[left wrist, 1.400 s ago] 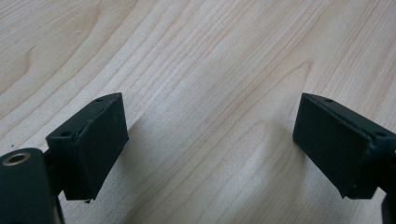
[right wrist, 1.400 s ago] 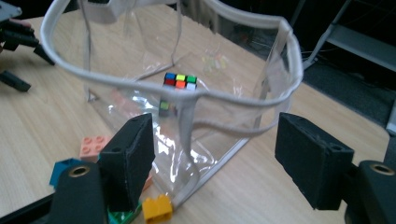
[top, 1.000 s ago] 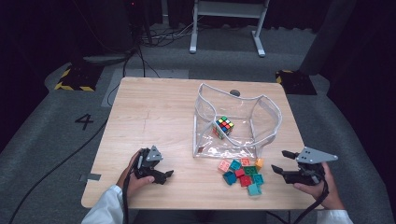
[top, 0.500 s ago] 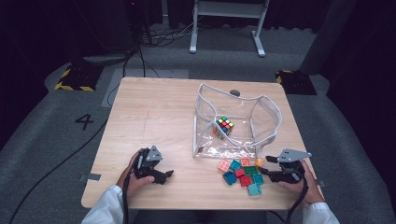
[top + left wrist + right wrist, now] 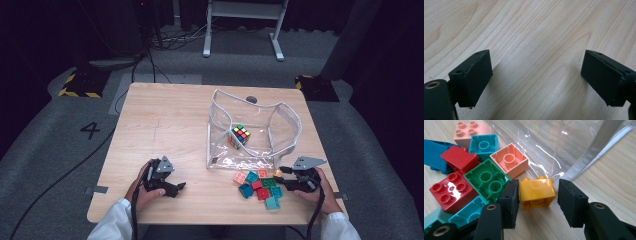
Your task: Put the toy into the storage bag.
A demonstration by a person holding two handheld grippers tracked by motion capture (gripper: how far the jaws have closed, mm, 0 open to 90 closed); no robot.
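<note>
The yellow brick (image 5: 537, 192) lies on the table (image 5: 165, 125) at the near right, just beside the near edge of the clear pouch (image 5: 252, 127), and is bracketed by the right gripper (image 5: 536, 202) — jaws still apart, the left pad touching or almost touching it, a small gap on the other side. A risk is judged here: the brick is smooth, glossy plastic lying on its side, so an off-centre squeeze could make it twist or squirt out. The green brick (image 5: 487, 180) sits against the left jaw and could be nudged or pinched along with it. The pouch's thin, crinkled film might also be caught by the right jaw. The blocks (image 5: 257, 184) are hard and studded; the table is matt, pale wood grain. The left gripper (image 5: 536, 80) is held wide open over bare table at the near left, gripping nothing.
</note>
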